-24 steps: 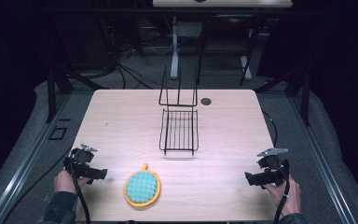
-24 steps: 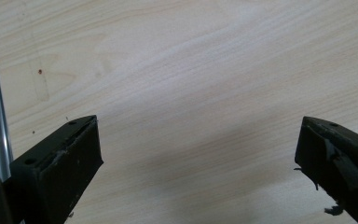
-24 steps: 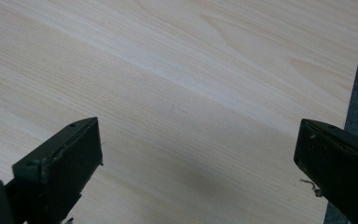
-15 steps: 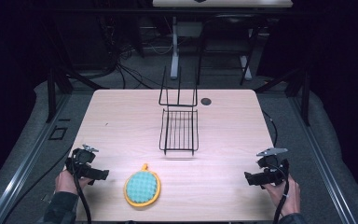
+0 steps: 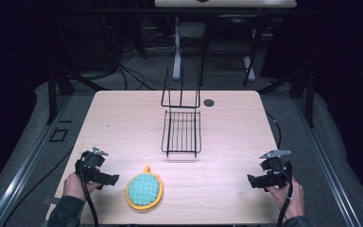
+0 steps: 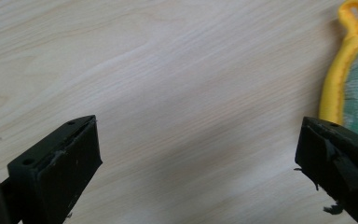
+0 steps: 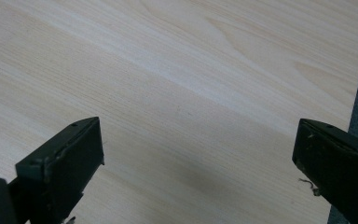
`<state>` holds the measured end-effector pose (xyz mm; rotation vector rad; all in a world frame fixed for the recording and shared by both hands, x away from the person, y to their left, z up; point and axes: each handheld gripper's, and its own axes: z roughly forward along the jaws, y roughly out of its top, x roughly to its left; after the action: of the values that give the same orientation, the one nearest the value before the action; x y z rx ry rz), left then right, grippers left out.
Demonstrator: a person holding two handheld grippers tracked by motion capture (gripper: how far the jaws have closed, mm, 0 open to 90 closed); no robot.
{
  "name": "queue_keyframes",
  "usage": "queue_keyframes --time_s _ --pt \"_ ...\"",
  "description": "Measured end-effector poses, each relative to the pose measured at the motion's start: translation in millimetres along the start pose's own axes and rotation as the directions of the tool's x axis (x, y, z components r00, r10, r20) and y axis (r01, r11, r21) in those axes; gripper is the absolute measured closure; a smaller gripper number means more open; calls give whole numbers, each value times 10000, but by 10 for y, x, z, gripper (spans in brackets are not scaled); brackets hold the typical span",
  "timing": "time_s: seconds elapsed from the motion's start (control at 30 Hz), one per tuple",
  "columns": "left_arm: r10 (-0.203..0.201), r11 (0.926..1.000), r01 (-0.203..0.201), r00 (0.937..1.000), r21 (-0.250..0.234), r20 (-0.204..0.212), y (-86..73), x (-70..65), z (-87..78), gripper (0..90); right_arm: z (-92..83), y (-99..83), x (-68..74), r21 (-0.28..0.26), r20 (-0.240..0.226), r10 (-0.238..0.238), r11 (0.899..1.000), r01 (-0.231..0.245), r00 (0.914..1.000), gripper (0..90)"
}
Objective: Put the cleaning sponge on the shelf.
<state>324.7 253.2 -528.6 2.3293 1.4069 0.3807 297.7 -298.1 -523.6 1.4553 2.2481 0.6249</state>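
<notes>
- Pot holder (image 5: 144,190): round, teal quilted face, yellow binding with a hanging loop. Lies flat on the table (image 5: 123,123) near the front edge, left of centre. Nothing touching it.
- Left gripper (image 5: 112,179): just beside the pot holder's left side, pointed at it. In the left gripper view the jaws stand wide apart with bare wood between them; yellow rim (image 6: 338,70) sits by the far jaw. No grip yet.
- Right gripper (image 5: 252,180): well apart from the pot holder, near the front right corner. Jaws spread wide over bare table, holding nothing.
- Wire rack (image 5: 182,127): black, centre of the table, empty, well apart from the pot holder.
- Progress, my read: nothing done. Left is at approach stage. Grasp, lift and any placing all remain; the rack looks like the likely destination, but can't confirm.
</notes>
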Motion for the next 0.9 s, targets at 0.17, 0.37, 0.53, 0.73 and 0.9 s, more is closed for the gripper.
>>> queue_keyframes --time_s 0.17,0.37,0.53,0.73,0.9 --pt "205 9997 -201 9990 -100 397 26 -106 1 0 2 -1 1 -49 -3 -4 10000 4 10000 18" --pt "428 9988 -406 9949 -263 915 57 -249 5 8 -8 0 -3 4 -28 -3 10000 3 10000 21" --pt "633 9976 -588 9887 -371 1356 78 -353 33 68 -1 -2 -1 -39 1 -25 10000 25 10000 26" --pt "859 9962 -823 9811 -278 1736 101 -471 100 144 0 -1 -6 81 -41 -22 10000 22 10000 32" --pt "1030 9947 -995 9744 -274 1999 105 -559 136 222 -5 2 3 53 -54 -19 10000 19 10000 37"
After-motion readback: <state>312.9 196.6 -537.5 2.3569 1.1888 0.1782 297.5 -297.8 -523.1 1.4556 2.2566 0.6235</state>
